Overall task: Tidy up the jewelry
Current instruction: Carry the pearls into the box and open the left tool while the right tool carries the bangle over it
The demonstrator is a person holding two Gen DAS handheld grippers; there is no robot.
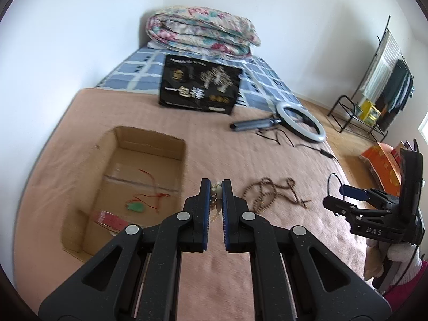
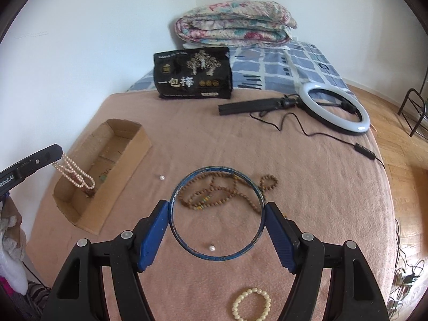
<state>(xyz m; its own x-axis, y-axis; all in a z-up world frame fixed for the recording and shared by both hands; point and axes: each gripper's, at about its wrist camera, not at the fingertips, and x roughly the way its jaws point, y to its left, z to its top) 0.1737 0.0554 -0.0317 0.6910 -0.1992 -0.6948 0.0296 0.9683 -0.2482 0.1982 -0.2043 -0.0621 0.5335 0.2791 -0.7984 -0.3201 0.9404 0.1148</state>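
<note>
My left gripper (image 1: pixel 216 182) is shut on a pearl necklace (image 1: pixel 215 191), whose loops hang below the fingers in the right wrist view (image 2: pixel 76 174), above the near end of an open cardboard box (image 1: pixel 149 144). The box holds a green pendant on a red cord (image 1: pixel 136 206) and a red item (image 1: pixel 107 219). My right gripper (image 2: pixel 216 204) is shut on a blue bangle (image 2: pixel 214 168), pads pressing its two sides, held above the pink blanket. Under it lie a brown bead necklace (image 2: pixel 227 190) and a loose pearl (image 2: pixel 211 247). A second pearl (image 2: pixel 162 177) and a pearl bracelet (image 2: pixel 251 305) lie on the blanket.
At the back of the bed stand a black printed package (image 2: pixel 192 76), a ring light on a folded tripod (image 2: pixel 334 109) with its cable, and a folded floral quilt (image 2: pixel 235 25). A white wall runs along the left. Wooden floor and a metal rack (image 1: pixel 374 99) are on the right.
</note>
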